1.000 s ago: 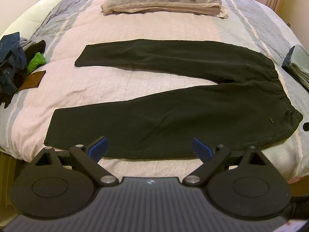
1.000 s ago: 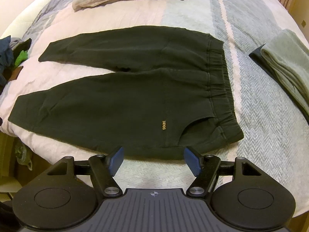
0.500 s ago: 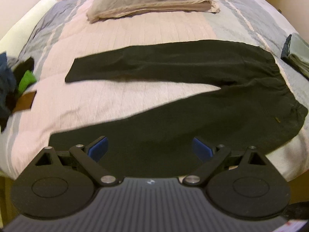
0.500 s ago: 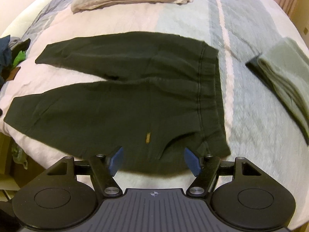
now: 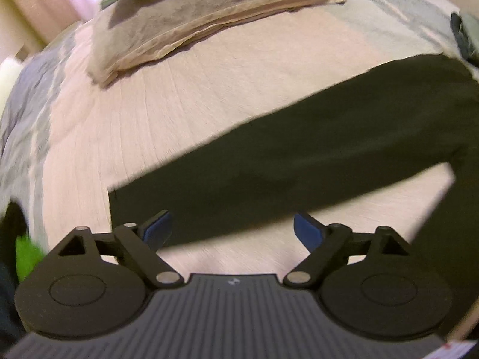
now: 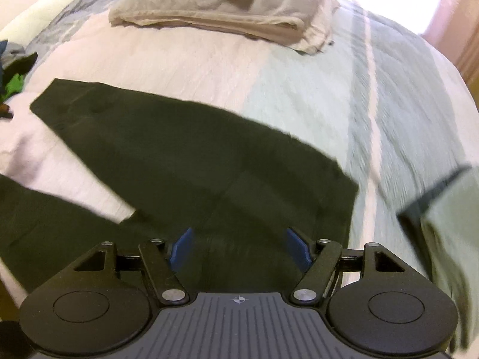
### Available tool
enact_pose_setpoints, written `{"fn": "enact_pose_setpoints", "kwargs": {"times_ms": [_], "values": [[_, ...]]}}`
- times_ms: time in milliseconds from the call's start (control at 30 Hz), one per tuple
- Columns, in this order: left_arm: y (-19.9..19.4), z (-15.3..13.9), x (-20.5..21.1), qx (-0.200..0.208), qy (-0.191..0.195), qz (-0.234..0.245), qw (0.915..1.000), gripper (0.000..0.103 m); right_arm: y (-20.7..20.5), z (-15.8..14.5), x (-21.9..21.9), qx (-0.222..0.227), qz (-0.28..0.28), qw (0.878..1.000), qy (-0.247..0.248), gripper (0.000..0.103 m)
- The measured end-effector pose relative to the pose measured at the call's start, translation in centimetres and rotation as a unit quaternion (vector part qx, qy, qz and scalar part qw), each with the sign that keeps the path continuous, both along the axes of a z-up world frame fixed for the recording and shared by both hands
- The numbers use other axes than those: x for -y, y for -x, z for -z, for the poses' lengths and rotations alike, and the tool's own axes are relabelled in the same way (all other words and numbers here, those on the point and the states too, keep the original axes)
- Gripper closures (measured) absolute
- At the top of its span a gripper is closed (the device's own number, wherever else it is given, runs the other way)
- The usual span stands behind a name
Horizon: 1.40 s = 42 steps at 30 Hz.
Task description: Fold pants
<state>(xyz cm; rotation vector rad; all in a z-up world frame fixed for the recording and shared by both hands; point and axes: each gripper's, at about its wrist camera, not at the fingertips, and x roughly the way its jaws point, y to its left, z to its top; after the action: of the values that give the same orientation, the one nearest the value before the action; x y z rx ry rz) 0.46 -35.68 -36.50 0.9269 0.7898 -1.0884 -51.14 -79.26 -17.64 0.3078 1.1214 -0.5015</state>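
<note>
Blue fingers (image 5: 157, 227) on the left gripper (image 5: 232, 229) gape wide over the far leg of the soft black pants (image 5: 299, 161); the right gripper (image 6: 239, 246) (equally spread) hovers at the waist end (image 6: 209, 185). Pants lie flat on the ribbed quilt (image 6: 299, 89), folded linens (image 6: 221, 9) beyond.

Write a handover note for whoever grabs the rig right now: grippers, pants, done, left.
Left gripper: open, empty, over the cuff end of the far leg.
Right gripper: open, empty, over the waist end.
Black pants: spread flat on the striped bedspread, legs apart in a V, no fold visible.
Nearby: beige folded bedding at the head of the bed, grey-green folded clothes to the right.
Done: nothing gripped.
Left: grip, lay one leg onto the other, then fold lengthwise. Views are motion-blurred.
</note>
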Motion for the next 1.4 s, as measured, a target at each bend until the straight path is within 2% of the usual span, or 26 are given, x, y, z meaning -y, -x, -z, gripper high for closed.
{"fn": "enact_pose_setpoints", "kwargs": {"times_ms": [67, 133, 233, 400, 533, 600, 667, 700, 767, 800, 833, 900, 1133, 1267, 1400], "values": [[-4.0, 2.3, 1.8, 0.005, -0.014, 0.023, 0.9996, 0.026, -1.9, 1.0, 2.1, -0.006, -0.013, 1.0, 0.003, 0.037], [-7.3, 4.5, 3.6, -0.005, -0.026, 0.045, 0.9986, 0.038, -3.4, 2.2, 4.2, -0.007, -0.028, 1.0, -0.001, 0.037], [-10.1, 7.3, 6.3, -0.006, -0.048, 0.102, 0.9936, 0.045, -5.5, 4.1, 6.7, -0.021, -0.059, 0.998, 0.001, 0.037], [-12.3, 11.9, 10.4, -0.008, -0.083, 0.183, 0.9795, 0.049, -8.4, 7.6, 10.2, -0.029, -0.094, 0.995, 0.001, 0.037], [-12.7, 14.6, 11.9, -0.027, -0.126, 0.246, 0.9607, 0.049, -10.1, 10.1, 12.8, -0.036, -0.123, 0.992, -0.002, 0.037], [-13.1, 15.2, 12.4, -0.041, -0.139, 0.26, 0.9545, 0.049, -10.4, 11.1, 14.0, -0.042, -0.129, 0.991, -0.007, 0.037], [-13.4, 15.2, 12.9, -0.063, -0.155, 0.268, 0.9489, 0.063, -10.4, 11.9, 15.1, -0.042, -0.136, 0.99, -0.013, 0.037], [-13.3, 15.1, 13.0, -0.072, -0.163, 0.277, 0.944, 0.074, -10.2, 12.0, 15.4, -0.043, -0.136, 0.99, -0.014, 0.037], [-12.7, 15.1, 12.9, -0.062, -0.182, 0.297, 0.9354, 0.082, -9.7, 12.1, 16.3, -0.043, -0.129, 0.991, -0.018, 0.037], [-12.4, 14.9, 12.8, -0.052, -0.188, 0.304, 0.9324, 0.092, -9.4, 12.0, 16.5, -0.042, -0.125, 0.991, -0.02, 0.037], [-12.3, 14.7, 12.7, -0.045, -0.192, 0.308, 0.9307, 0.095, -9.1, 11.9, 16.9, -0.042, -0.123, 0.991, -0.022, 0.037], [-12.3, 13.5, 12.3, -0.039, -0.185, 0.31, 0.9318, 0.097, -8.7, 11.6, 17.4, -0.045, -0.129, 0.99, -0.024, 0.037], [-11.5, 8.4, 8.8, -0.017, -0.136, 0.293, 0.9462, 0.098, -7.7, 11.3, 18.5, -0.067, -0.171, 0.982, -0.034, 0.037], [-10.1, 7.7, 7.4, -0.01, -0.126, 0.283, 0.9507, 0.098, -7.8, 12.5, 19.3, -0.076, -0.203, 0.975, -0.052, 0.037], [-8.7, 7.2, 6.7, 0.002, -0.122, 0.279, 0.9526, 0.098, -8.4, 14.9, 20.5, -0.09, -0.222, 0.966, -0.097, 0.037]]}}
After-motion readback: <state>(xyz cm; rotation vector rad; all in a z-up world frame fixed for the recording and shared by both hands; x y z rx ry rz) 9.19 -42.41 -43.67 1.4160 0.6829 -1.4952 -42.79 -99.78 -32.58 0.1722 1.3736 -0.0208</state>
